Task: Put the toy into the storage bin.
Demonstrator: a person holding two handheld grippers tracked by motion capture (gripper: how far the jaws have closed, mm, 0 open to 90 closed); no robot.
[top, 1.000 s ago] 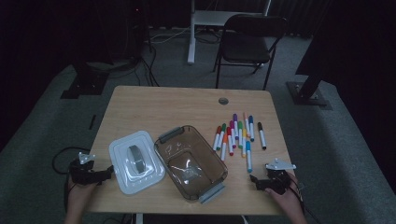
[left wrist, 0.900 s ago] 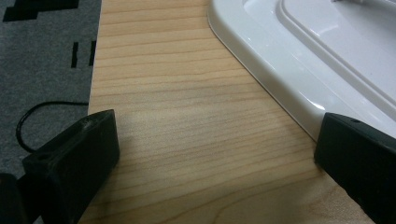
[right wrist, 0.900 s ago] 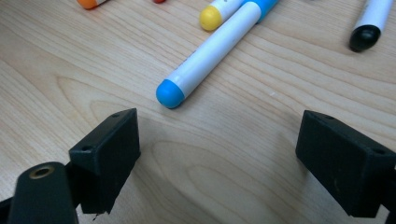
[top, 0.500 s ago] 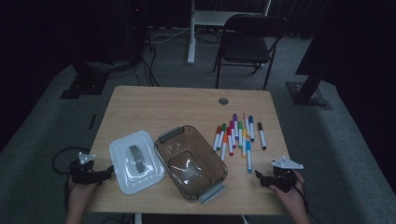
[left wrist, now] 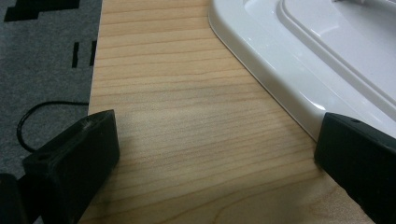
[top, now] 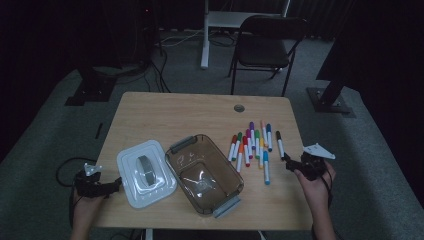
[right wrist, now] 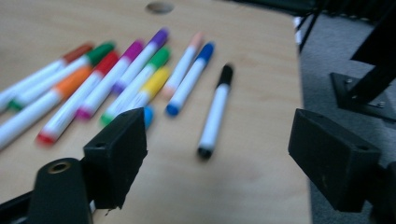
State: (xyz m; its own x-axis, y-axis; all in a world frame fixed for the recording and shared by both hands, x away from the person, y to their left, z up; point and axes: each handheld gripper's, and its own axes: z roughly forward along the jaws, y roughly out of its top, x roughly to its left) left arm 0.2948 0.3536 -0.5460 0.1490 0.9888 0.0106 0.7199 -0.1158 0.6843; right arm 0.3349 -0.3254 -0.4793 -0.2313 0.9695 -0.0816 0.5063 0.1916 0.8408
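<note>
the table [top: 165, 112] is light wood. near its front middle sits a clear brown box [top: 204, 173], empty, with a white lid [top: 146, 172] lying flat just left of it. to the right of the box, a row of markers [top: 252, 145] lies loose, a black-capped one [top: 280, 144] at the far right. your left gripper [top: 116, 184] rests by the lid's left edge, tongs apart, nothing between them. your right gripper [top: 289, 164] hovers near the black marker, tongs apart and just closing a little, nothing between them.
</note>
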